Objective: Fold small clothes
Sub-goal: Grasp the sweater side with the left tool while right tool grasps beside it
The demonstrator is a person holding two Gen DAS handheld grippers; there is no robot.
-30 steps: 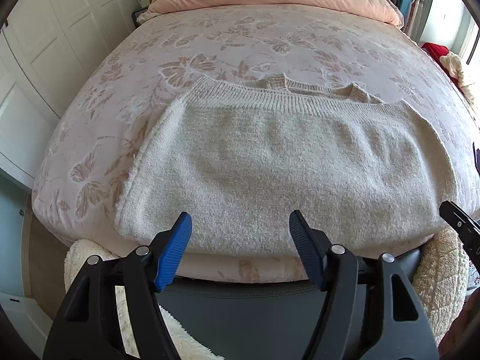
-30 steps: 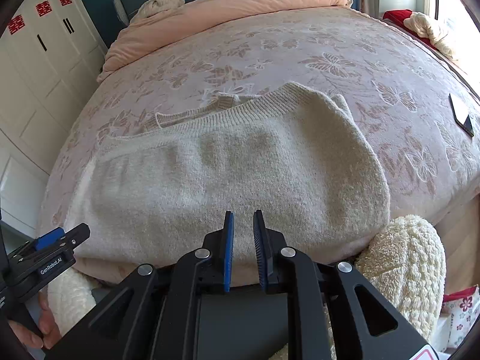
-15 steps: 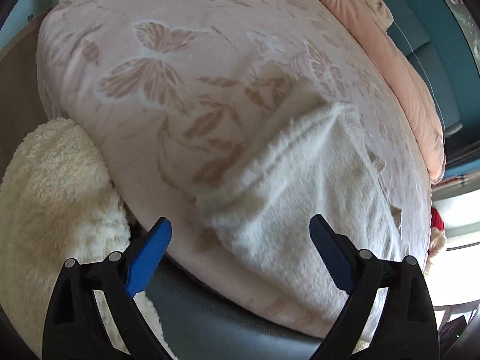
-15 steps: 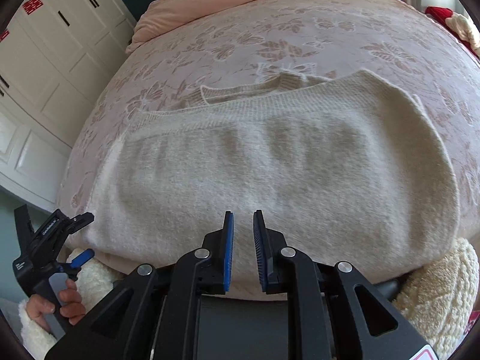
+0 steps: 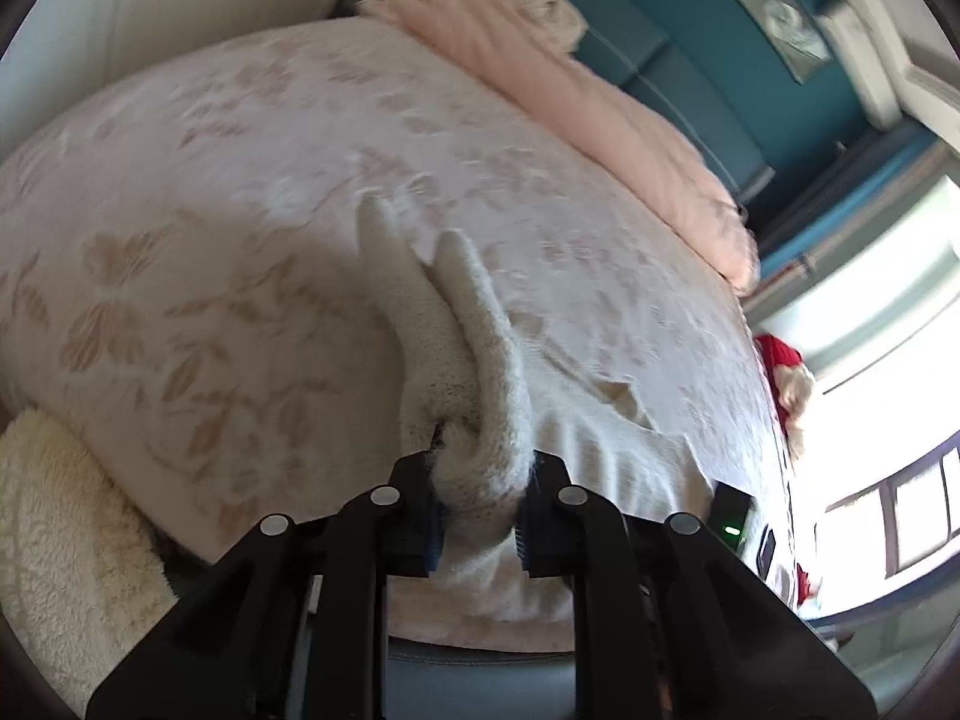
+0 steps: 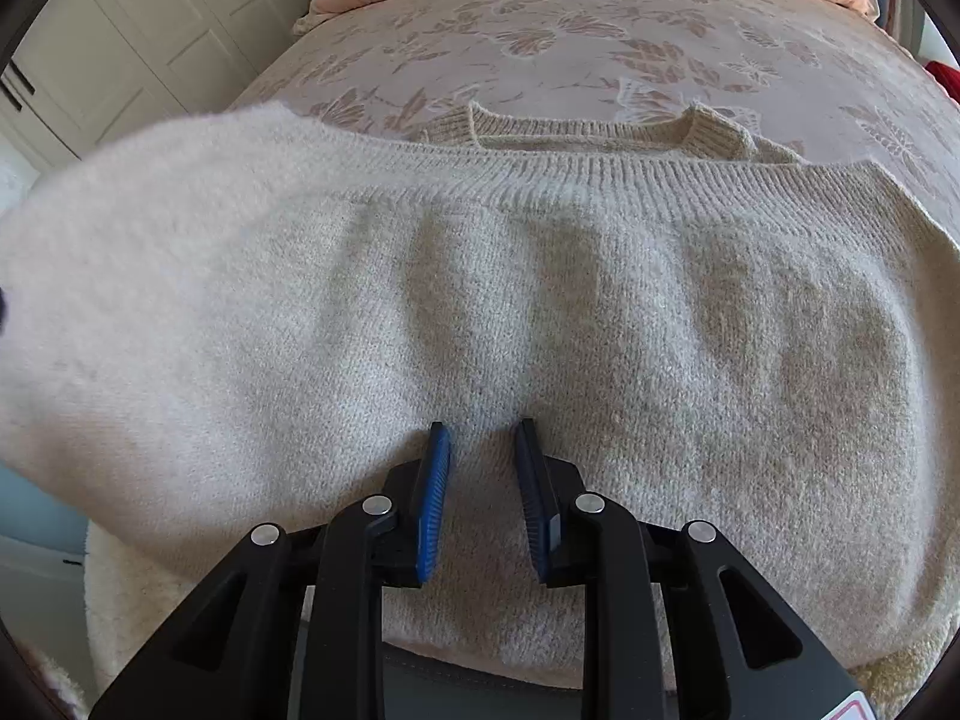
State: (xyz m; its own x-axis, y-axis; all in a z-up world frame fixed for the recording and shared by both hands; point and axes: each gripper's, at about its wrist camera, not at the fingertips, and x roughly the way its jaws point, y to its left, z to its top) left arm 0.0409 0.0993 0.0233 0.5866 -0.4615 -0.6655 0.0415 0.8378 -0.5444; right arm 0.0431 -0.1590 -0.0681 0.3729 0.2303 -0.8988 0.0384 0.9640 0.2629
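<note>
bed [image 6: 660, 36], floral pink cover, fills both views; pink quilt [image 5: 576, 96] bunched at its far end.

sweater [image 6: 600, 330], cream knit, lies flat across the near edge of the bed. long axis runs left to right across the right wrist view; ribbed hem [image 6: 630, 174] folded up toward the collar [image 6: 576, 126], so 1 fold looks done. its left end is lifted off the bed and shows as a blurred flap [image 6: 150, 228] rising at the left of that view.

left gripper [image 5: 477, 510]: fingers have just been closing and now clamp a bunched corner of the sweater, knit bulging out between and above them. held edge [image 5: 456, 324] trails away from the fingers toward the middle of the bed.

right gripper [image 6: 483, 498]: fingers narrow, a small gap between them, and have just been opening a little; nothing pinched. it sits low over the near middle of the sweater, tips at or just above the knit; contact cannot be told.

relation that matters: the left hand holds the end, the rest of the sweater lies to its right along the long axis. judged next: carry the left end across toward the right end, with the right gripper placed at about the fold line.
</note>
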